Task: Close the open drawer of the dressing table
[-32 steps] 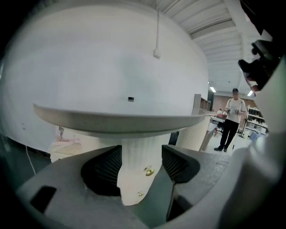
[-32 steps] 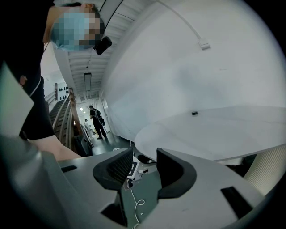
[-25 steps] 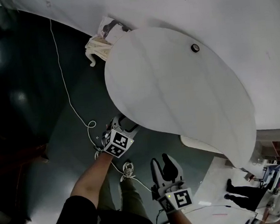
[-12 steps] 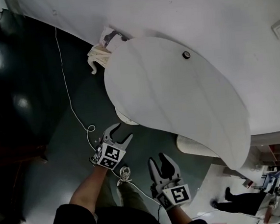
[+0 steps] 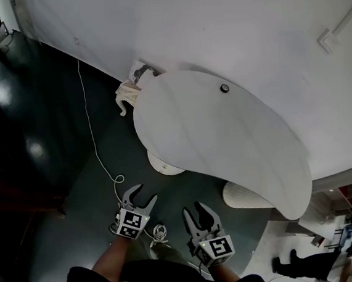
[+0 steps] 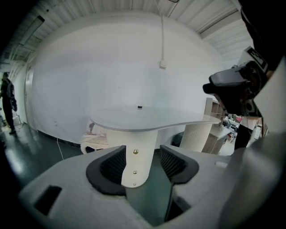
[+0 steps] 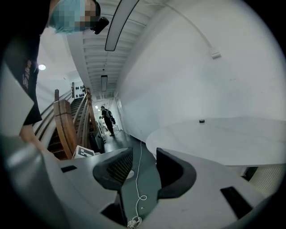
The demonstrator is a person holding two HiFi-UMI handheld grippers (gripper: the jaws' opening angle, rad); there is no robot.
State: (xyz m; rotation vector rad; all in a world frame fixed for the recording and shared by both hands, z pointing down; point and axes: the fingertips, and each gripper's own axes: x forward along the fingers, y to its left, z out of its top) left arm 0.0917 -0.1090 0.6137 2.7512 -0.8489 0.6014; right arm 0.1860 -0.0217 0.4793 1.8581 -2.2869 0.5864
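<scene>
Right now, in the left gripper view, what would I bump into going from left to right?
Person in dark clothes standing far off → low cream carved furniture → white curved drawer front with three metal studs → white ribbed round pedestal.

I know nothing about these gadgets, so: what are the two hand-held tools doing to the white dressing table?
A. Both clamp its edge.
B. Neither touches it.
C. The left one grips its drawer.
B: the left tool and right tool hover clear of the dressing table, both open and empty; the left's jaws have just closed slightly.
</scene>
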